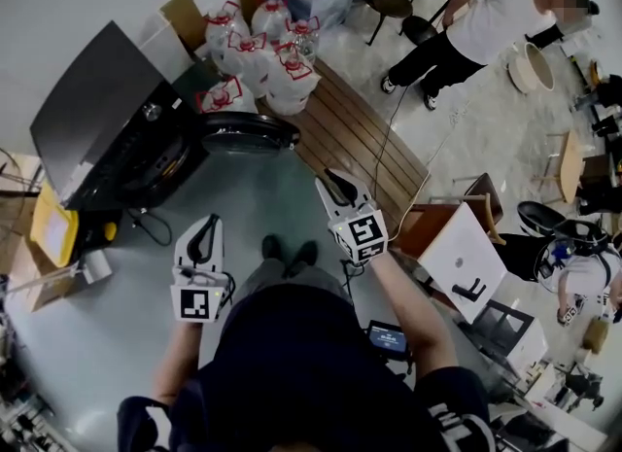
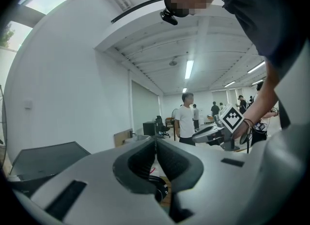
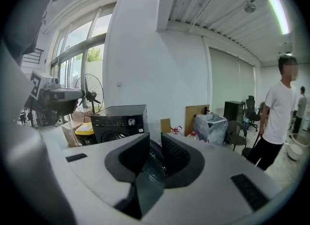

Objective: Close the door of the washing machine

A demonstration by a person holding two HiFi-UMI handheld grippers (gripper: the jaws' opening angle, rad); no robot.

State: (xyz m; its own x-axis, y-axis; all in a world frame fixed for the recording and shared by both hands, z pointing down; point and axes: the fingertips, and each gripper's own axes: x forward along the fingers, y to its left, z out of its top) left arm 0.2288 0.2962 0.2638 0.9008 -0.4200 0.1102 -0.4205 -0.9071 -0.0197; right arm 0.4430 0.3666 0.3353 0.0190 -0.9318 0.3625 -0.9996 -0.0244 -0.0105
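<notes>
From the head view, the black washing machine stands at the upper left. Its round door is swung open to the right and lies just beside a cluster of clear water jugs. The jugs carry red-and-white labels too small to read. A slatted wooden pallet runs off to the right of the door. The left gripper and right gripper both point towards the machine, and neither touches the door. Each gripper's cube shows a black-and-white square marker with no lettering. At the right, a white box bears a black mark, possibly a letter F. A person in a white T-shirt stands at the upper right.

In the left gripper view, the left gripper has its ribbed pads closed together at the tips, with nothing between them. The right gripper shows across the room with its marker cube, and the person stands behind it.

In the right gripper view, the right gripper has its pads a little apart and clamps nothing. Through the gap shows what looks like the dark glass of the door. The washing machine faces the camera with a knob and a strip of panel print that cannot be read. The left gripper is at the left edge, in front of a standing fan.
</notes>
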